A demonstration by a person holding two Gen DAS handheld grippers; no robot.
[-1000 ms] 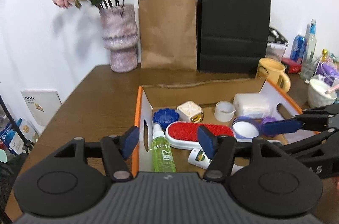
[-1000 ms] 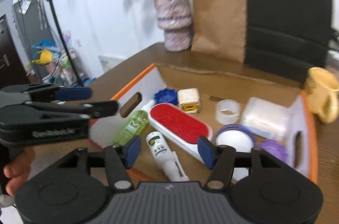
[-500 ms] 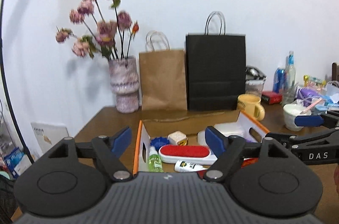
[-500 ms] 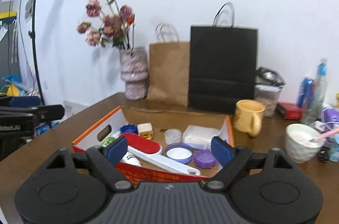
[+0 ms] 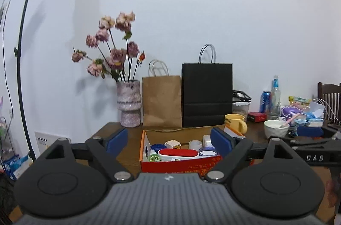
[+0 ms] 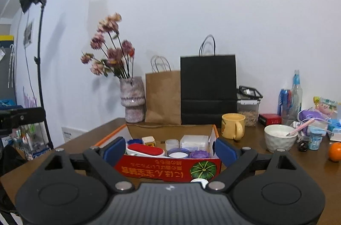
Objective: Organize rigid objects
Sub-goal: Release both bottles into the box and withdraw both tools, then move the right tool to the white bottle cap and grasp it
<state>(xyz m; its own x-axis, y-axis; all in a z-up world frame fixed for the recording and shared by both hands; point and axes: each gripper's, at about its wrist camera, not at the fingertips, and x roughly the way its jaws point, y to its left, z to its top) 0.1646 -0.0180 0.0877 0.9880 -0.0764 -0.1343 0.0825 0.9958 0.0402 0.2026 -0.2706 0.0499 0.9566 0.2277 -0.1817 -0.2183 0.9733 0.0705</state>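
A red and orange cardboard box [image 5: 181, 164] stands on the wooden table [image 5: 132, 135] and also shows in the right wrist view [image 6: 166, 168]. It holds a red lint brush [image 5: 178, 154], a green spray bottle [image 5: 153, 155], a blue lid [image 5: 158, 147], a cream cube [image 5: 172, 143], a tape roll [image 5: 195, 143], purple lids [image 6: 199, 154] and a clear case [image 6: 194, 142]. My left gripper [image 5: 169, 139] is open and empty, well back from the box. My right gripper [image 6: 169, 148] is open and empty, also back from the box.
Behind the box stand a vase of flowers [image 5: 129, 105], a brown bag [image 5: 162, 100] and a black bag [image 5: 207, 95]. A yellow mug [image 6: 233, 126], a white bowl [image 6: 280, 137], an orange [image 6: 334, 151], bottles and clutter fill the right side. A light stand [image 6: 39, 59] is at left.
Both grippers pulled back and up from over the box, so the box now looks small and far. Both stay open and empty.
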